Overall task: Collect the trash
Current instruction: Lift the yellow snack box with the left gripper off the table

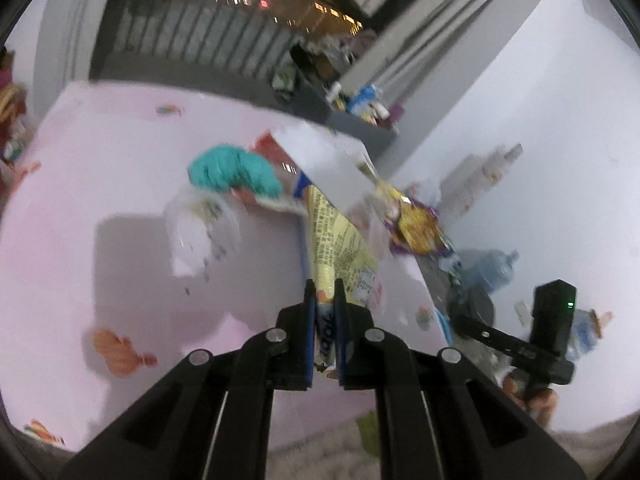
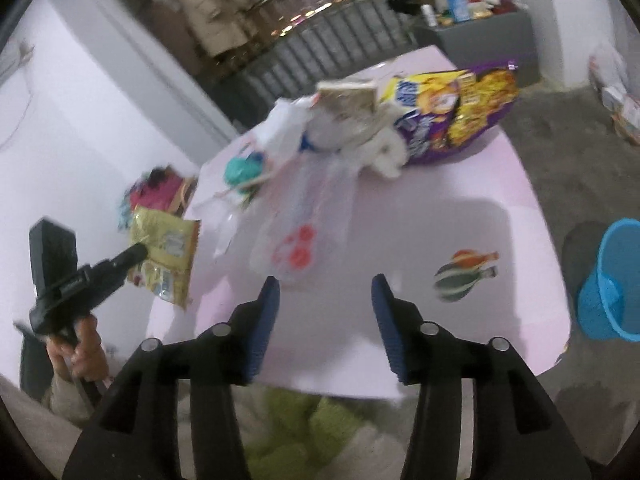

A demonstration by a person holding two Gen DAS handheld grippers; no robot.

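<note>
1. The flat yellow printed snack wrapper (image 1: 340, 252) is held above the pale pink table (image 1: 100, 168), its long axis running forward, away from the fingers.
2. The left gripper (image 1: 323, 292) has its fingers closed on the wrapper's near end.
3. The right gripper (image 2: 324, 284) hangs over the near table edge, fingers spread apart and holding nothing.
4. A blue plastic bin (image 2: 612, 280) stands on the floor beside the table.

Yellow printed wrapper (image 1: 340, 248), pink table (image 2: 460, 216), blue bin (image 2: 612, 280), purple-yellow bag (image 2: 460, 116)

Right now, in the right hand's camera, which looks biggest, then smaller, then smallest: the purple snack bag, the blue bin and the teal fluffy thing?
1. purple snack bag
2. blue bin, cut off at the picture's edge, so it may not really be smaller
3. teal fluffy thing
</note>
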